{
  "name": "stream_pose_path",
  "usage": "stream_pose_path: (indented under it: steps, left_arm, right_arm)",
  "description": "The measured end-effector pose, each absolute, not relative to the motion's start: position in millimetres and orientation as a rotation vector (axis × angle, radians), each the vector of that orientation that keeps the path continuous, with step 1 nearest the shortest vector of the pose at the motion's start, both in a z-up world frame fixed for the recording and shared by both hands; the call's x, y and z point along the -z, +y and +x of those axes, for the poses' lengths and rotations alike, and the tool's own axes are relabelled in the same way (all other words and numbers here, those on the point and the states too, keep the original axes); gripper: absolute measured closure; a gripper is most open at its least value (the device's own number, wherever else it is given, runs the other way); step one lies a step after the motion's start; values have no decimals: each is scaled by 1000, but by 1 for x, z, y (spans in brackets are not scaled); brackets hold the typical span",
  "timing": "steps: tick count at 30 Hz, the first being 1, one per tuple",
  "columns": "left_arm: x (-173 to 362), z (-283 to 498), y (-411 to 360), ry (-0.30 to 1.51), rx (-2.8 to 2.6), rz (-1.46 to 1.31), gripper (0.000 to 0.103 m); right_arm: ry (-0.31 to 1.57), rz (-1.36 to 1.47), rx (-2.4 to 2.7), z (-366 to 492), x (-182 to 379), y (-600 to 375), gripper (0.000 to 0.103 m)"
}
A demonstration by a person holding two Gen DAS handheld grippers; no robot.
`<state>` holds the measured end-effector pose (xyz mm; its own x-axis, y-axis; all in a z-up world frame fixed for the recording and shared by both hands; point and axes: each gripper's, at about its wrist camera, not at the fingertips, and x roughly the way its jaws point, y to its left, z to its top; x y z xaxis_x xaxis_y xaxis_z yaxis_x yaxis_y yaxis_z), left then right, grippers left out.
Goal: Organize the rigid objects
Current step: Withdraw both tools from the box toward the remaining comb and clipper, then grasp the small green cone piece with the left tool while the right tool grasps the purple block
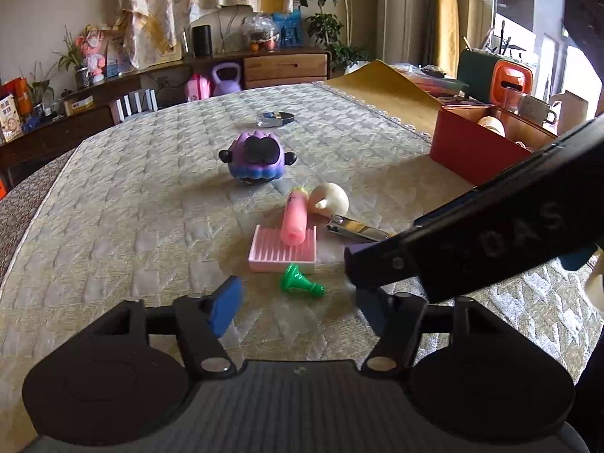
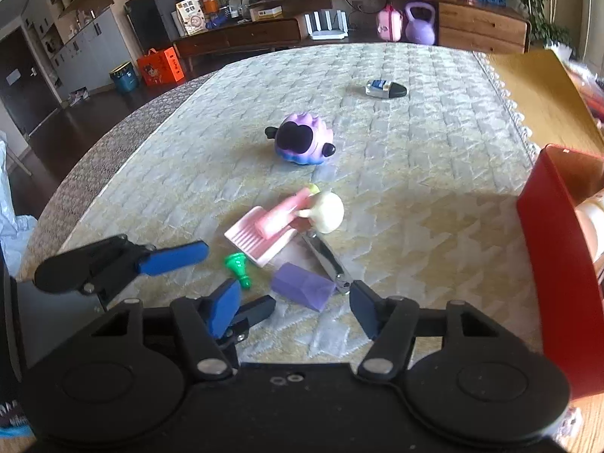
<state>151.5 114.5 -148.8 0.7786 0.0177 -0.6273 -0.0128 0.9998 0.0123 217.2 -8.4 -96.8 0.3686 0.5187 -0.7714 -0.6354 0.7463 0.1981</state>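
Jaws of both grippers apart, empty, over toy pile (image 2: 287, 226) w/ green pawn (image 1: 300, 281).

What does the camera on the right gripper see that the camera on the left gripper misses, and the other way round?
Only the right wrist view shows the purple block, plus the left gripper from the side, jaws apart around the green pawn. Only the left wrist view shows the right gripper's black body, which covers that block. Both share the pink ridged tray, pink tube, nail clipper, purple toy and red box.
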Motion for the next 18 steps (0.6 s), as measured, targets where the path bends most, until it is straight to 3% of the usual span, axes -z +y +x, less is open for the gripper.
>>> stream_pose_path:
  steps: [6,14,18]
  left_arm:
    - [149,155,115,673,1,1,50]
    - [149,155,112,664,32,22,69]
    - [149,155,112,660,46,23,74]
  right_arm:
    - [962,-125,-738,222,100,1,50]
    - [988,-102,-746,229,103,6,53]
    - [1005,-82,-758,232,105,5,55]
